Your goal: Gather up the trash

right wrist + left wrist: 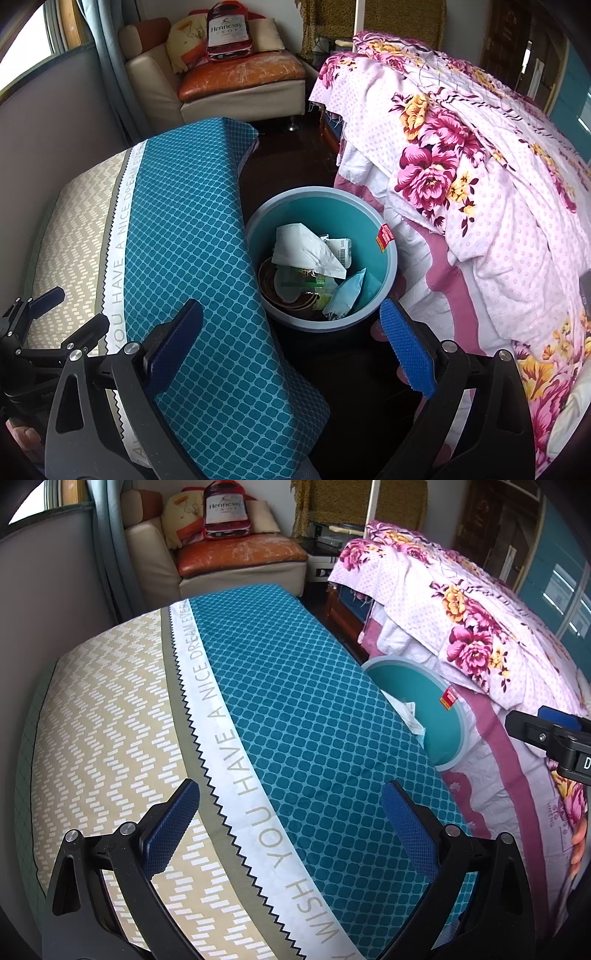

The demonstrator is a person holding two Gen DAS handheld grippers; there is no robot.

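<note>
A teal trash bin point(384, 266) with a grey rim stands on the dark floor between the covered table and the bed; it holds white tissue point(303, 247), a green wrapper point(301, 280), a pale blue packet point(349, 293) and other scraps. The bin's rim also shows in the left wrist view point(436, 690). My right gripper point(291, 343) is open and empty, above and just in front of the bin. My left gripper point(291, 823) is open and empty over the table cloth point(295, 709); it also shows at the left edge of the right wrist view point(66, 310).
The table is covered by a teal, white and beige cloth point(184, 221). A bed with a floral pink quilt point(461, 166) is on the right. A sofa seat with cushions point(236, 74) stands at the back. The right gripper's side shows in the left wrist view point(554, 734).
</note>
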